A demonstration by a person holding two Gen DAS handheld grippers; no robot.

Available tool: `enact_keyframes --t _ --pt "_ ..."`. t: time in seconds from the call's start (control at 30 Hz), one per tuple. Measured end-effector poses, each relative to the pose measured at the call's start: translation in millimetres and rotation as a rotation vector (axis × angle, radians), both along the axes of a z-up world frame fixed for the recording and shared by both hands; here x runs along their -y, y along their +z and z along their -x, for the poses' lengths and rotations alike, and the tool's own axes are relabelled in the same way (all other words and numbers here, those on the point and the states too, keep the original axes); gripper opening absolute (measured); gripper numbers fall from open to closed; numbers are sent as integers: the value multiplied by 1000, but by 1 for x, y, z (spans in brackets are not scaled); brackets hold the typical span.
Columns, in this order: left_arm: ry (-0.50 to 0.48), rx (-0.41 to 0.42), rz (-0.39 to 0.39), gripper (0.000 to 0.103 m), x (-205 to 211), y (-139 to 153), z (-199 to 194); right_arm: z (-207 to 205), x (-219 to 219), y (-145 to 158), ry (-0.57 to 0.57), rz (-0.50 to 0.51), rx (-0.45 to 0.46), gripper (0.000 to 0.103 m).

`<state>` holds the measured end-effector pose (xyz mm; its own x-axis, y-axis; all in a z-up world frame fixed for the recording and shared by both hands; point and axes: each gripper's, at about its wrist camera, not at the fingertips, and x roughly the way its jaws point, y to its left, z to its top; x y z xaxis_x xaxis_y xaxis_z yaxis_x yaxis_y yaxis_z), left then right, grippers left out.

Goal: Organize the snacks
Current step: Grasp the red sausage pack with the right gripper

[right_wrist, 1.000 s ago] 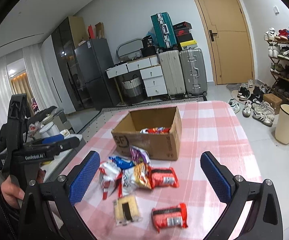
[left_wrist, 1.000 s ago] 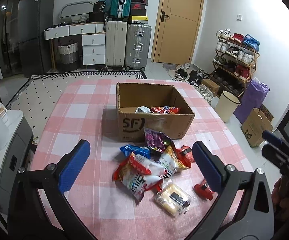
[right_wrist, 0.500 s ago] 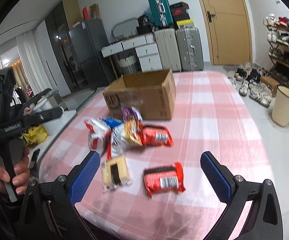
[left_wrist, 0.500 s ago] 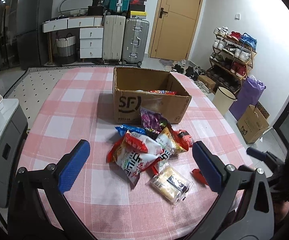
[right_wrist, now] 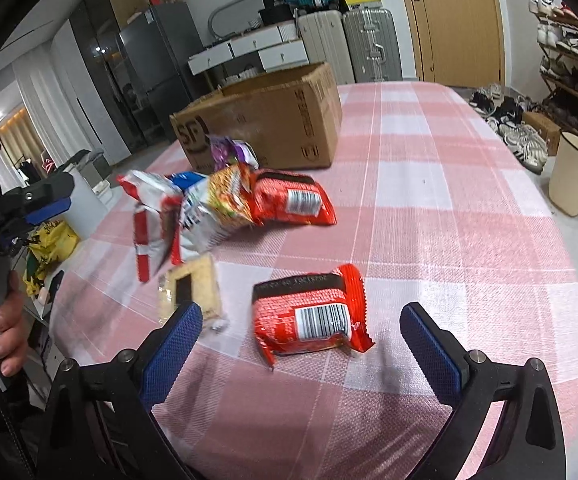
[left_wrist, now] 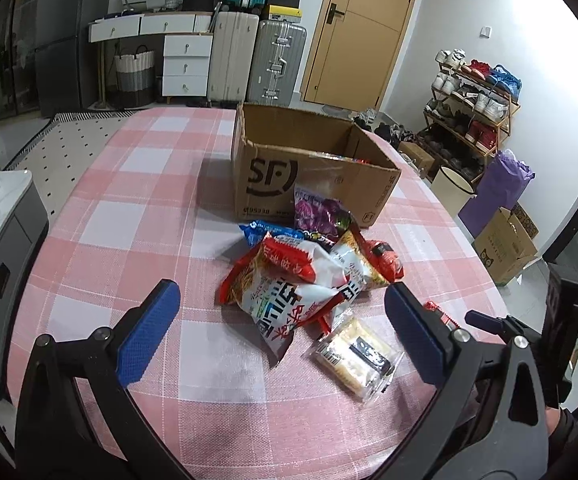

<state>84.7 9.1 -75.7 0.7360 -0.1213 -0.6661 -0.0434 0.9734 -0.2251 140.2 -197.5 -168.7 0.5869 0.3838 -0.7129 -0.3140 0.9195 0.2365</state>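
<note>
A cardboard box [left_wrist: 313, 172] [right_wrist: 265, 120] stands open-topped on the pink checked table [left_wrist: 129, 216]. In front of it lies a heap of snack bags [left_wrist: 301, 276] [right_wrist: 209, 200]. A clear pack of crackers [left_wrist: 355, 354] [right_wrist: 191, 288] lies nearer. A red packet [right_wrist: 309, 312] lies apart, right in front of my right gripper [right_wrist: 301, 352], which is open low over the table with the packet between its fingers' line. My left gripper [left_wrist: 281, 332] is open just short of the heap, nothing between its fingers.
The left gripper's handle and a hand [right_wrist: 5, 320] show at the left edge of the right wrist view. Suitcases [left_wrist: 257, 60] and drawers [left_wrist: 185, 64] stand behind, a shoe rack [left_wrist: 473, 96] and a bin [left_wrist: 451, 188] at the right. The table's right half [right_wrist: 469, 200] is bare cloth.
Both grippers have dropped lower and moved toward the snacks. The red packet now sits close in front of the right gripper. Nothing has been taken hold of.
</note>
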Motion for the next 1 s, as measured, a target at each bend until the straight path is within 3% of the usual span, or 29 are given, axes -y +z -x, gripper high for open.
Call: enact_keyframes --t 0.23,0.3,0.5,1.0 --pt "-5 -34 8 102 -2 -15 -10 -13 -6 -16 22 20 -36 81" --pt "-4 -42 10 102 -2 -18 -13 -14 -10 -17 26 54 -15 68" --pt "-5 -60 13 102 -2 -24 -18 -14 -18 -19 64 77 7 53" --pt "-8 -94 47 102 -7 -32 -19 0 -15 8 69 22 66 51"
